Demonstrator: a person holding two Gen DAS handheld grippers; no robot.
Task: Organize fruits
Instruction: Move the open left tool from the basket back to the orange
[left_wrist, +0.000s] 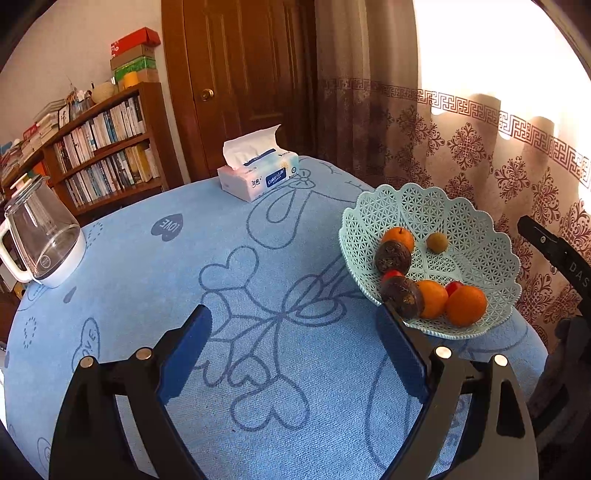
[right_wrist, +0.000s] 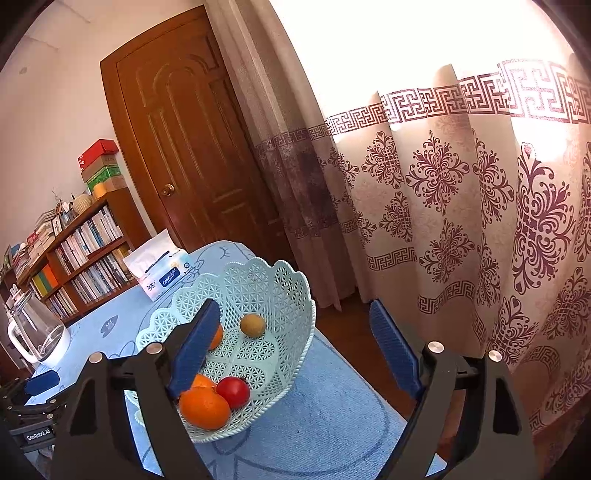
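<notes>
The mint lattice fruit basket (left_wrist: 476, 236) contains oranges (left_wrist: 466, 305), dark round fruits (left_wrist: 392, 256), red tomatoes (right_wrist: 233, 391) and one small brownish fruit (left_wrist: 437, 242). The glass kettle (left_wrist: 41, 236) appears empty. Left gripper (left_wrist: 295, 334) and right gripper (right_wrist: 291, 326) jaws are released, grasping nothing.

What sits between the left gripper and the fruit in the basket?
Nothing visible: only bare blue tablecloth lies between the open left gripper and the mint lattice fruit basket. The tissue box and glass kettle stand off to the side.
</notes>
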